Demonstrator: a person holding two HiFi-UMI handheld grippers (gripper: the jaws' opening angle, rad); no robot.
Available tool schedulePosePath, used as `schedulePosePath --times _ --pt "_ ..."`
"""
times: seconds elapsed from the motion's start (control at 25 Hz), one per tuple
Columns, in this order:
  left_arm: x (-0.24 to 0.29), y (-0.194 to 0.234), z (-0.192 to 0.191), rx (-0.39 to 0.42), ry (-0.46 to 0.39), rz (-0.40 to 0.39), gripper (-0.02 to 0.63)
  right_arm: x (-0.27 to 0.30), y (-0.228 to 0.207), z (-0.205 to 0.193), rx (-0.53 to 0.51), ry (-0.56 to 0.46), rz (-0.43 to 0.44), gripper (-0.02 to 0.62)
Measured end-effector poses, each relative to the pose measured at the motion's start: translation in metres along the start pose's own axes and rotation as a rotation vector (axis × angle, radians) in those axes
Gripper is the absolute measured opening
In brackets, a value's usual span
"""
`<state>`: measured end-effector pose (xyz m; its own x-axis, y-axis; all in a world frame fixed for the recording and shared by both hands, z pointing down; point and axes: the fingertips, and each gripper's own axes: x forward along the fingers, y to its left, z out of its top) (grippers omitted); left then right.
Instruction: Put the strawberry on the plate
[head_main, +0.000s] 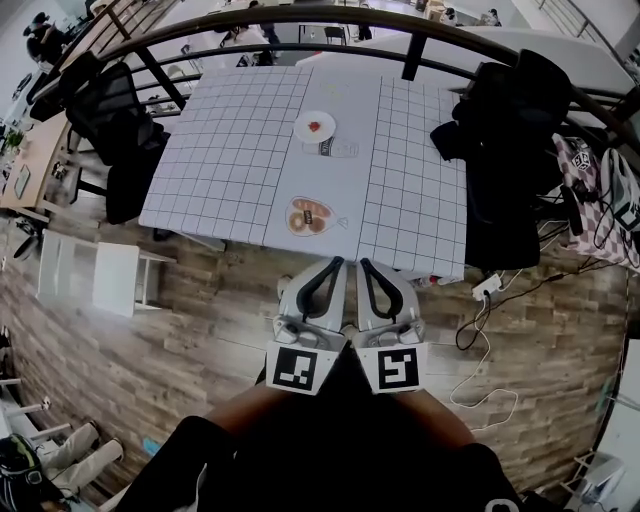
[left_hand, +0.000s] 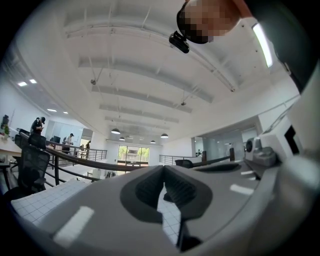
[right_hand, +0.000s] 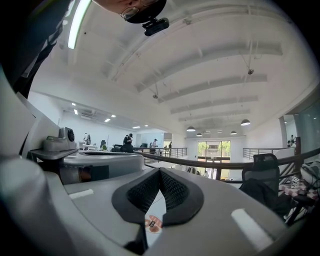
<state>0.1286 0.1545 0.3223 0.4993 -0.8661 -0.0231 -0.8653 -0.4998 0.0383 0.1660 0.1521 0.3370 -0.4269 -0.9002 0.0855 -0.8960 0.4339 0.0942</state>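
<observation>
Head view: the left gripper (head_main: 334, 265) and the right gripper (head_main: 367, 266) sit side by side over the floor, well short of the table (head_main: 240, 170). Both have their jaws together and hold nothing. The small red thing I take for the strawberry (head_main: 314, 127) lies on the white plate (head_main: 327, 119) far across the table.

Count it out:
- one strawberry
- one white plate
- one pinkish dish (head_main: 291, 216) near your edge, carrying things I can't make out
- one clear flat item (head_main: 338, 149) just beside the white plate
- two grippers

The first risk is a mix-up. If the white plate is the target, lifting the berry would undo finished work; if the pinkish dish is meant, you have a long reach ahead. Go in with the jaws pressed together and you will probably shove the berry off the rim rather than take it.

Left gripper view: the left gripper (left_hand: 163, 172) has its pads meeting at the tips, with nothing between them and only grid cloth (left_hand: 167, 215) showing below. Neither plate nor berry appears here — steering by this view alone, you could miss both.

Right gripper view: the right gripper (right_hand: 159, 172) is likewise closed and empty. One dish shows under the pads, the pinkish dish (right_hand: 157, 220). It sits nearer than the berry, so a low, level approach could clip it and scatter what it carries. The fruit is likely soft, and a hard pinch would bruise it.
</observation>
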Motion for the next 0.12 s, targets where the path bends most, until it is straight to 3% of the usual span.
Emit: schedulePosePath --times 0.12 --pt "0.0007 -0.0013 -0.0014 -0.006 0.008 0.002 0.009 -0.0007 0.0015 -0.0007 0.002 0.006 0.009 -0.003"
